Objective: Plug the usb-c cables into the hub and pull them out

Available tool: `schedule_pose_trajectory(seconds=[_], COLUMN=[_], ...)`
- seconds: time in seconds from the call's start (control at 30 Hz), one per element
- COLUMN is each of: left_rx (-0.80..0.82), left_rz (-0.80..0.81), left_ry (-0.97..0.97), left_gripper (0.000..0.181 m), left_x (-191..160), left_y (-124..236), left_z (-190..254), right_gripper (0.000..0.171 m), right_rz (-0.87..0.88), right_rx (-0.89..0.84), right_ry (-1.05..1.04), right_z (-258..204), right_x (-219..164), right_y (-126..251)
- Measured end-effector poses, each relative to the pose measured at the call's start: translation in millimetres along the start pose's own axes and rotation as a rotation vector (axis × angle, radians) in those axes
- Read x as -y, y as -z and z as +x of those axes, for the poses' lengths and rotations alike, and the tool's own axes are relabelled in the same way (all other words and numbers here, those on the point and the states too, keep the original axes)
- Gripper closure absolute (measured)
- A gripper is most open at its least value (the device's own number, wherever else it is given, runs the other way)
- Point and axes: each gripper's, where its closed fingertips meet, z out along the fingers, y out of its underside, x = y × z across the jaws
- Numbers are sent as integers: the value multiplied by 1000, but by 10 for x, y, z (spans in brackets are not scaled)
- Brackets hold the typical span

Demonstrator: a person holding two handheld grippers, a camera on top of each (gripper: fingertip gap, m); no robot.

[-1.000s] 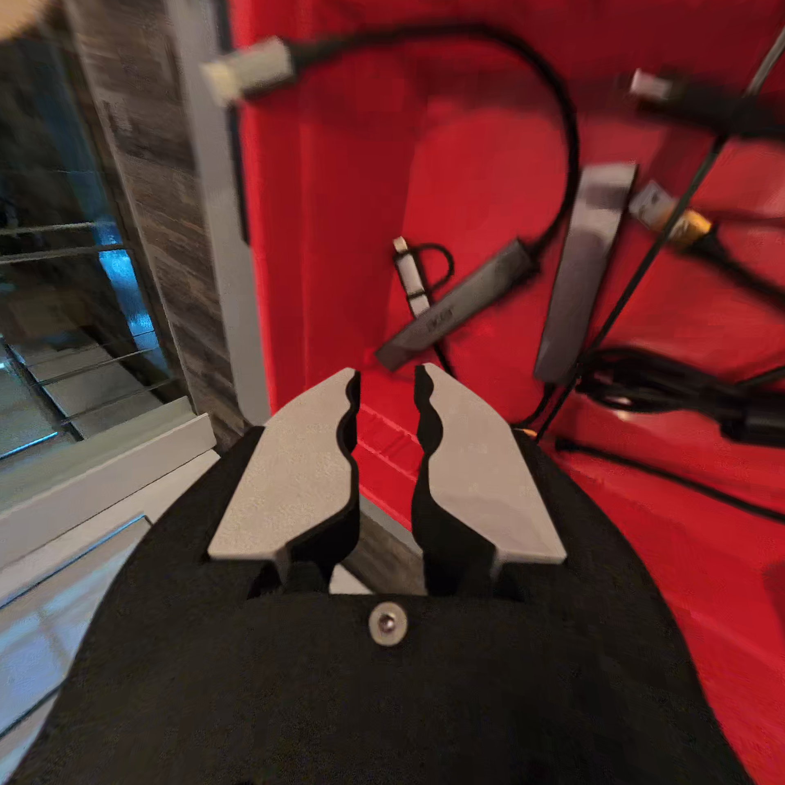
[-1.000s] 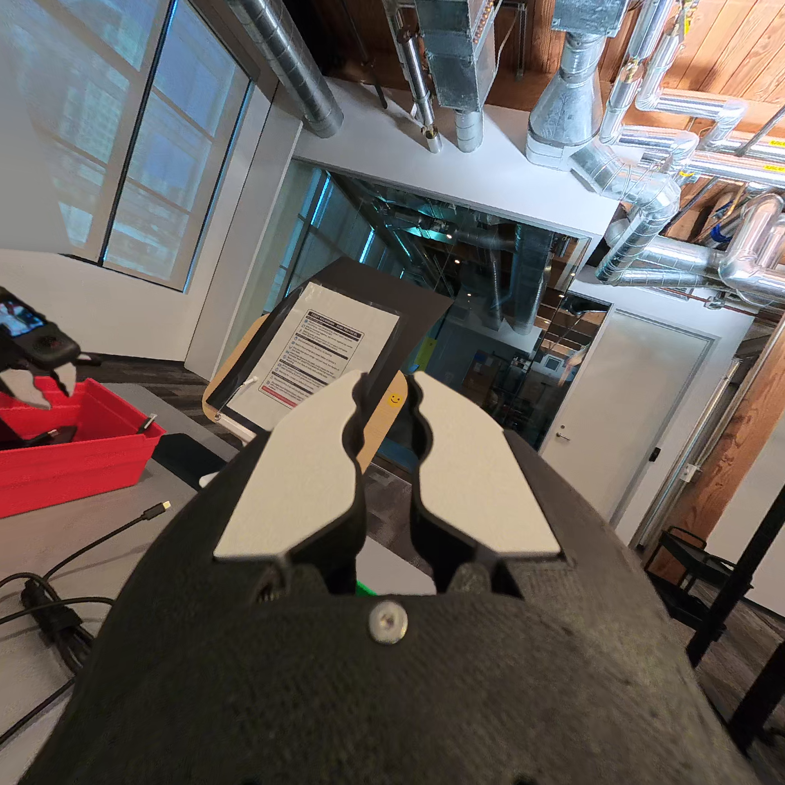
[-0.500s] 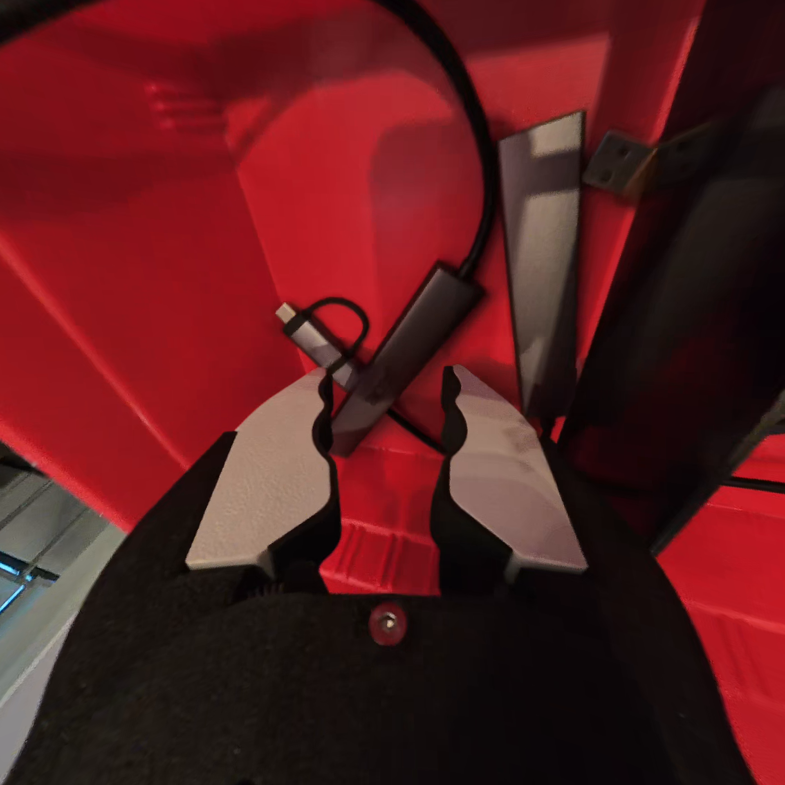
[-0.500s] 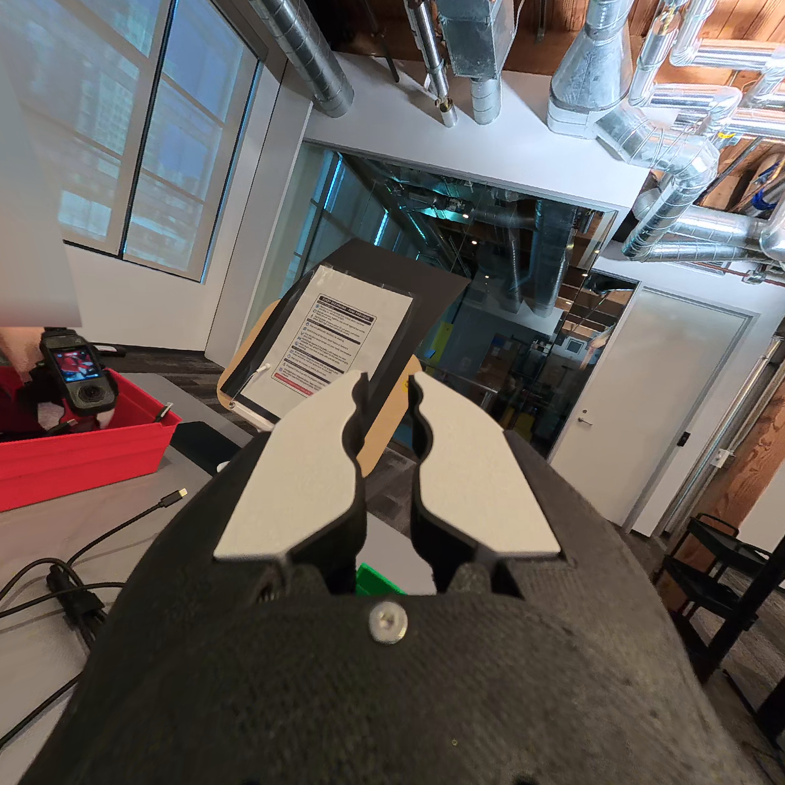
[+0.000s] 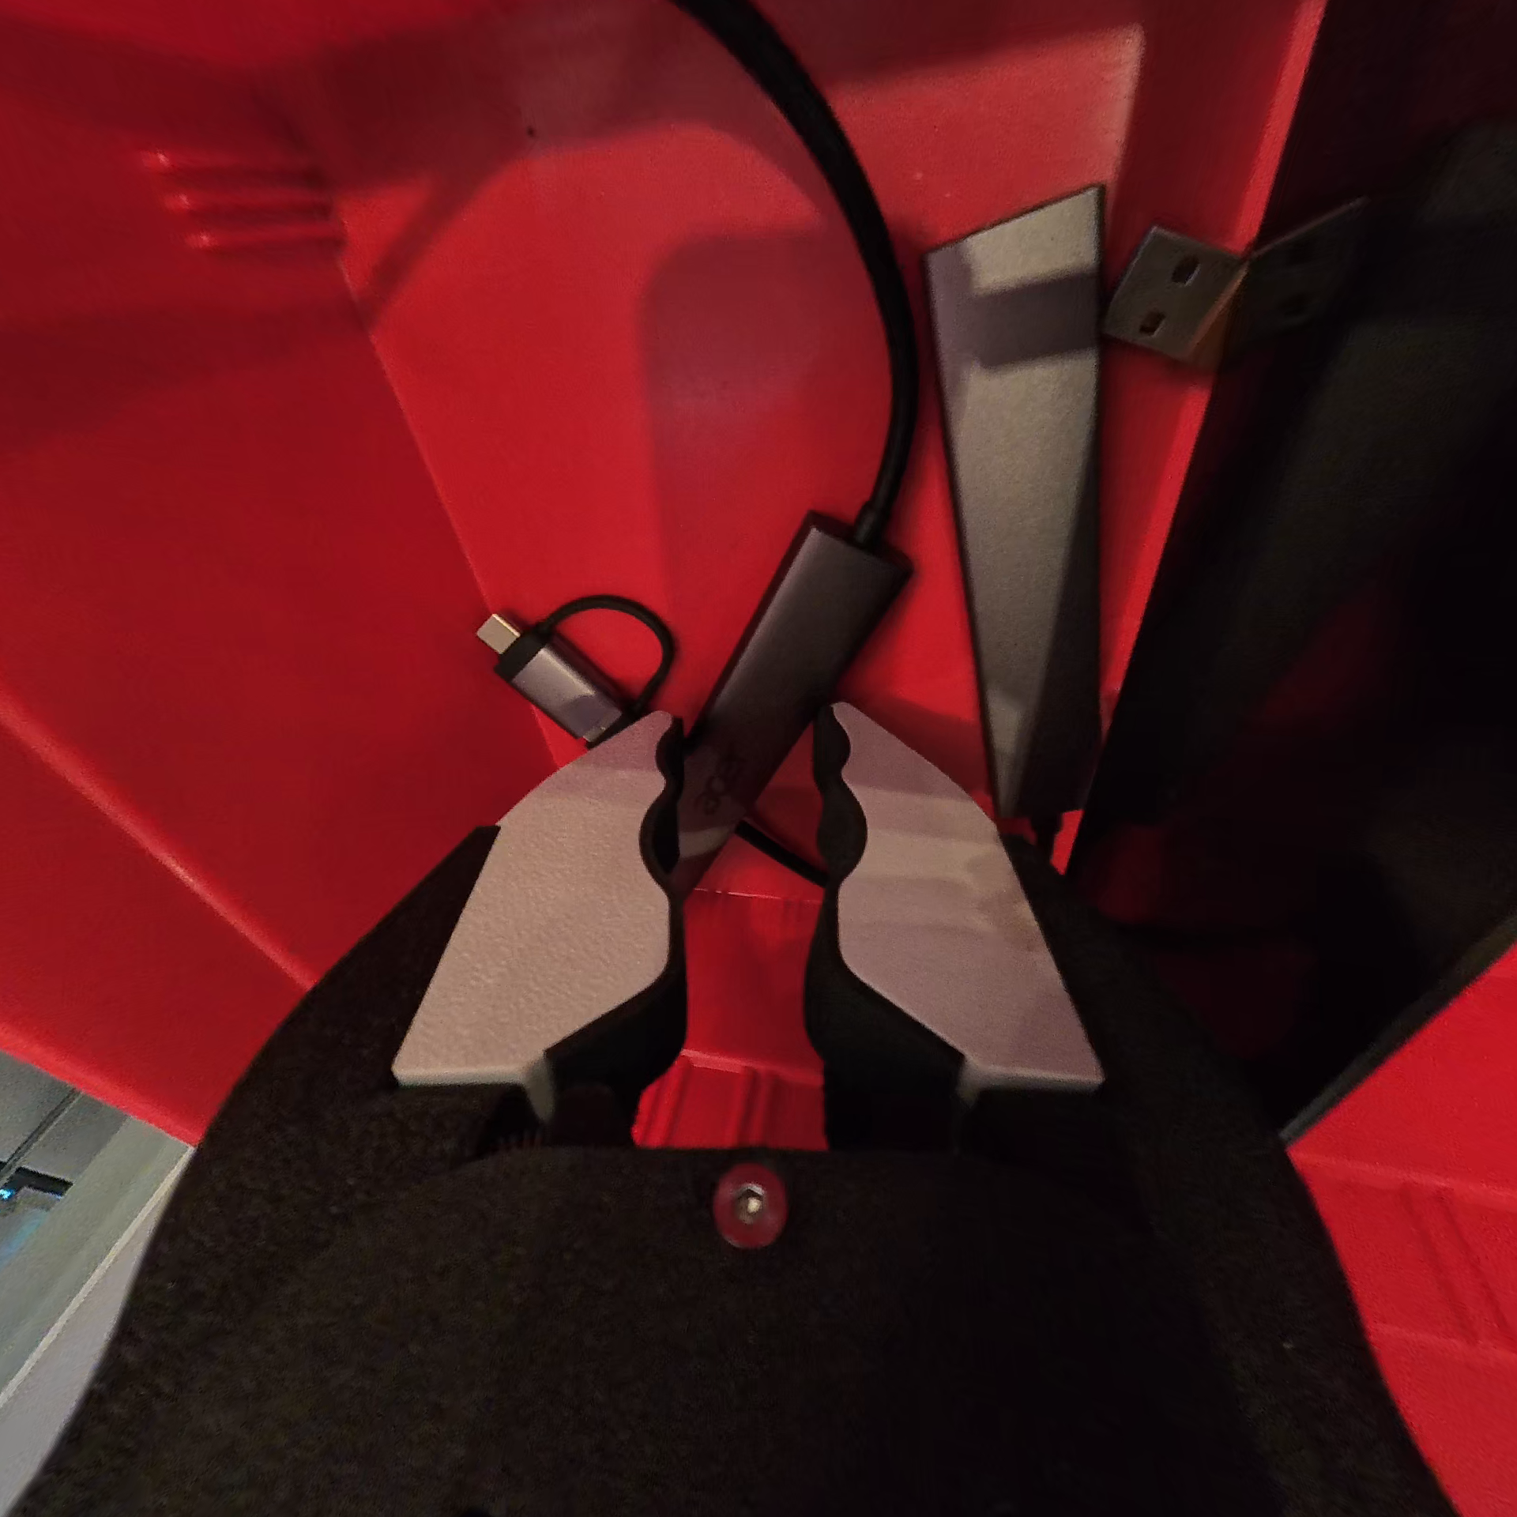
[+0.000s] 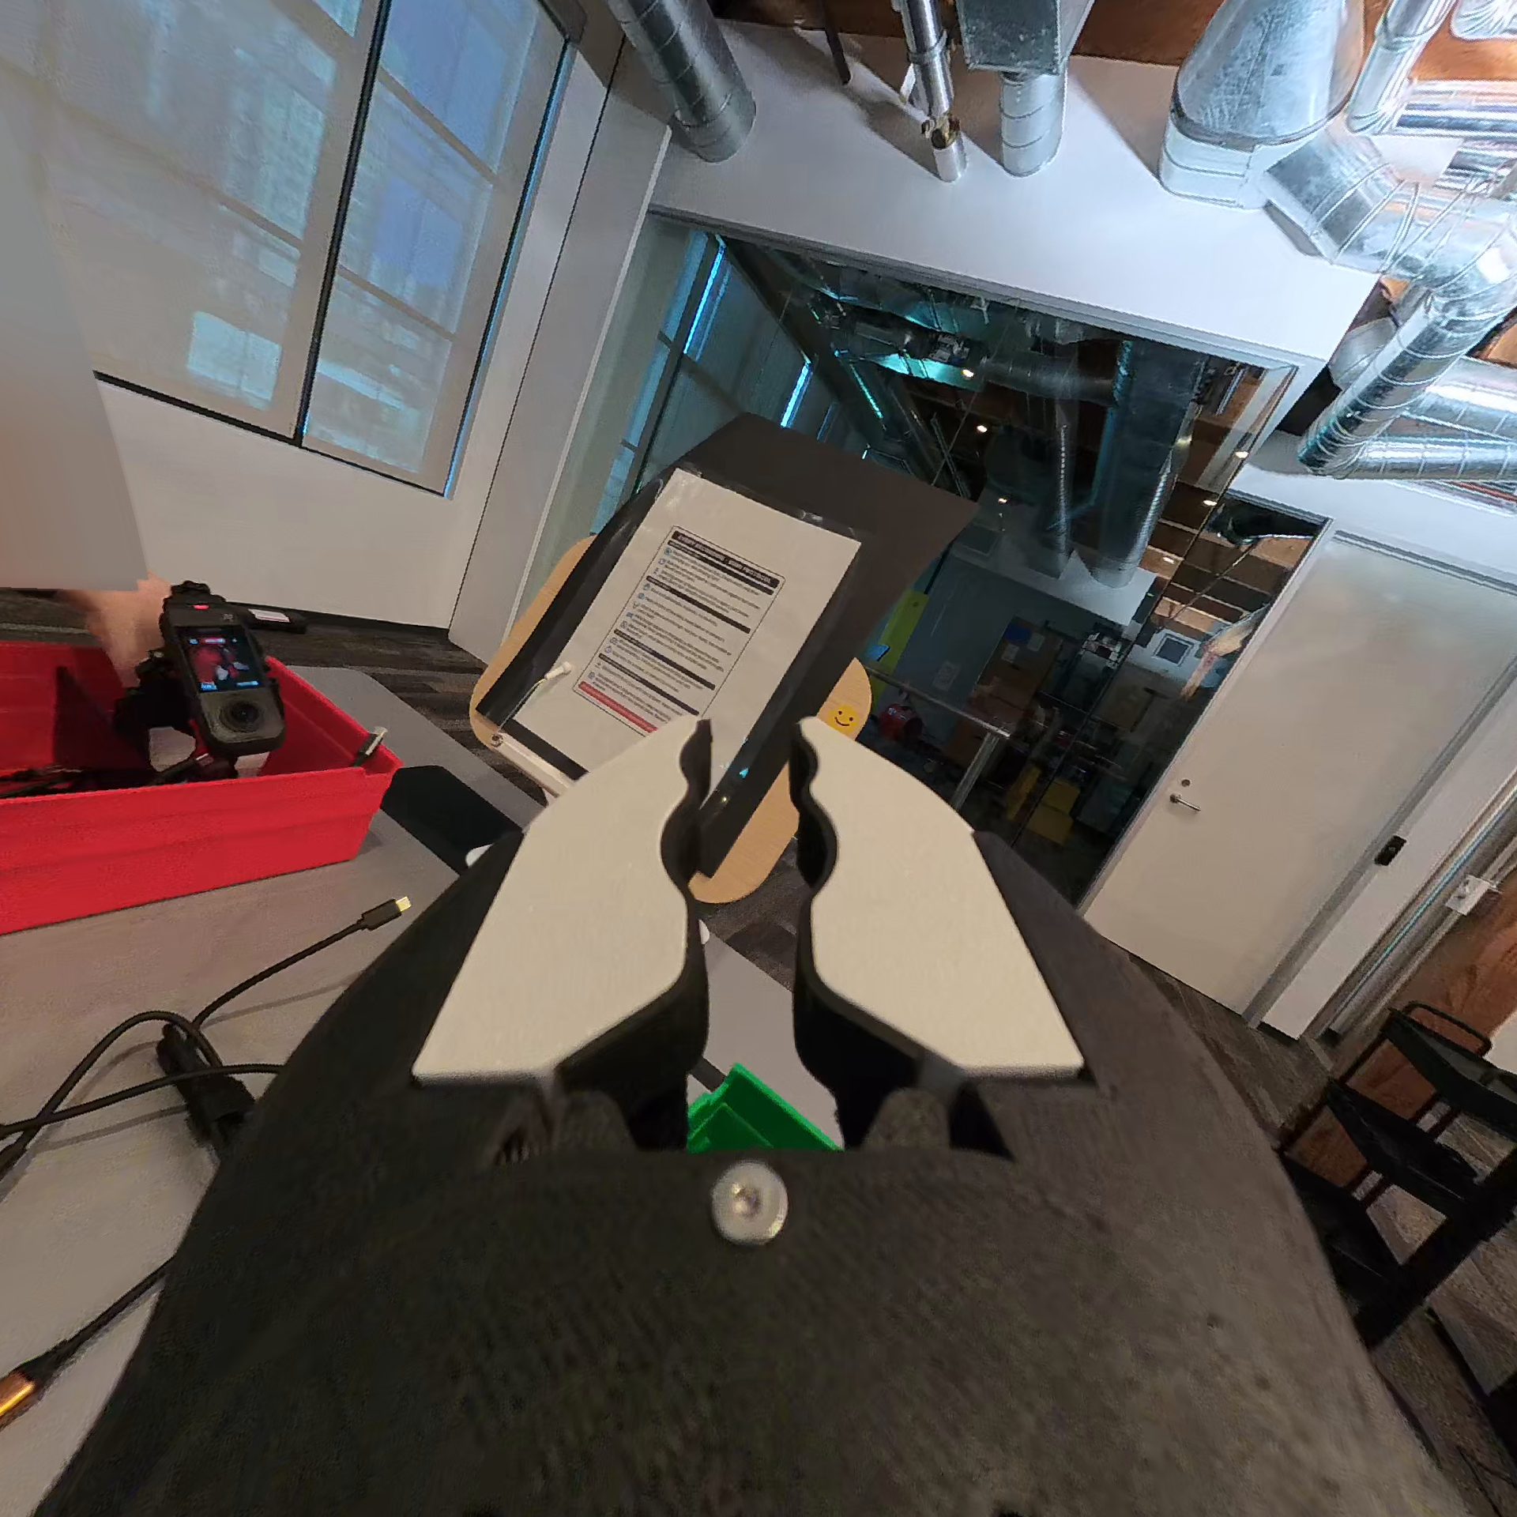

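Left gripper (image 5: 747, 739): inside red bin (image 5: 246, 492), jaws parted, near end of grey hub (image 5: 788, 665) between the tips, not clamped. Hub: flat on bin floor, black cable (image 5: 891, 345) leaving its far end. Second grey hub (image 5: 1026, 492): just beside, to the right. Right gripper (image 6: 747, 755): raised above table (image 6: 123, 985), jaws slightly apart, empty. USB-C cable (image 6: 312, 956): on table, outside bin.

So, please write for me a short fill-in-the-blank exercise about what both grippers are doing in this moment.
1. The left gripper reaches into a bin of ____ colour.
2. Between its open fingers lies the near end of a slim grey ____.
3. The right gripper holds ____.
4. On the table lies a black cable with its plug ____.

Missing words: red; hub; nothing; free
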Motion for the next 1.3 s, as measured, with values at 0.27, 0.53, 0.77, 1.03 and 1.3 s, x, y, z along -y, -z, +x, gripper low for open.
schedule_pose_trajectory(seconds=[0.27,0.53,0.77,1.03,1.3], left_rx=[-34,-31,92,347,671], left_rz=[-86,53,243,409,661], left_ry=[26,246,324,300,390], left_gripper=[156,158,159,159,159], left_x=[-40,12,83,378,1368], left_y=[9,609,1506,2454,2959], left_z=[42,-77,-193,-84,239], right_gripper=[153,153,153,152,143], right_rz=[17,86,61,33,-58], right_rx=[4,-5,34,157,433], right_ry=[1,-70,-67,-34,-267], right_z=[20,138,30,-387,-1219], right_x=[54,127,96,100,-104], right_y=[79,187,109,-139,-635])
